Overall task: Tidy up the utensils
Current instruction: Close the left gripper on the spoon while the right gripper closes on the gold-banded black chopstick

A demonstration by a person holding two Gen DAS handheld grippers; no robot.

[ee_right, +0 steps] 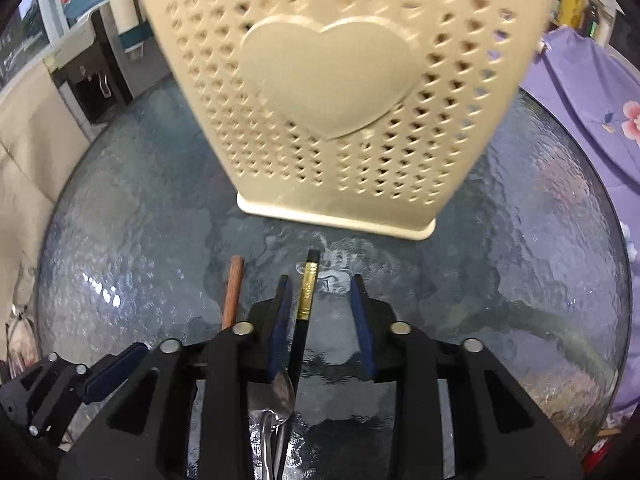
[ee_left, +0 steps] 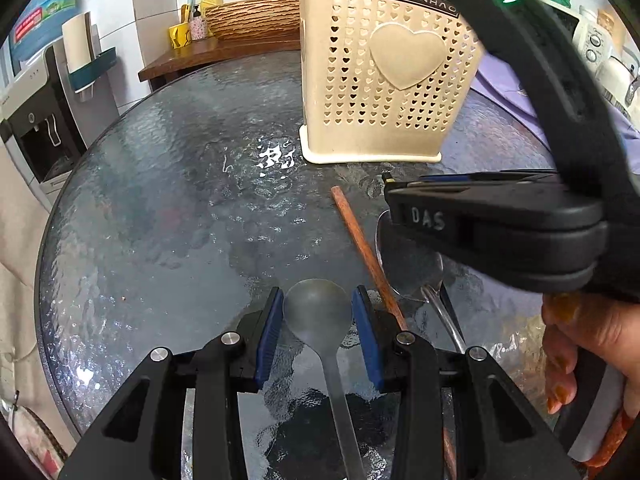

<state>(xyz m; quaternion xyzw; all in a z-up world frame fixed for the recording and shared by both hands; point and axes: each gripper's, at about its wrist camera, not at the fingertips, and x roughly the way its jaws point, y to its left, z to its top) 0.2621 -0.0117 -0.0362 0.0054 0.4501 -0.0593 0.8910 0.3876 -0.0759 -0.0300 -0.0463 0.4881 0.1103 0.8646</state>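
Left gripper, jaws wide, straddled the grey spoon flat on the glass table; right gripper, also wide, framed a black chopstick before the holder; both utensils looked stiff, light, slippery, best gripped mid-handle.

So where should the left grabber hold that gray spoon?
Probably the thin handle just behind the gray spoon's bowl, coming straight down from above. The spoon lies flat on the glass table, and the open left gripper already straddles it; the round bowl would likely slip.

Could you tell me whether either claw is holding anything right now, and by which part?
Nothing is held: the left claw straddles the grey spoon's bowl, open.
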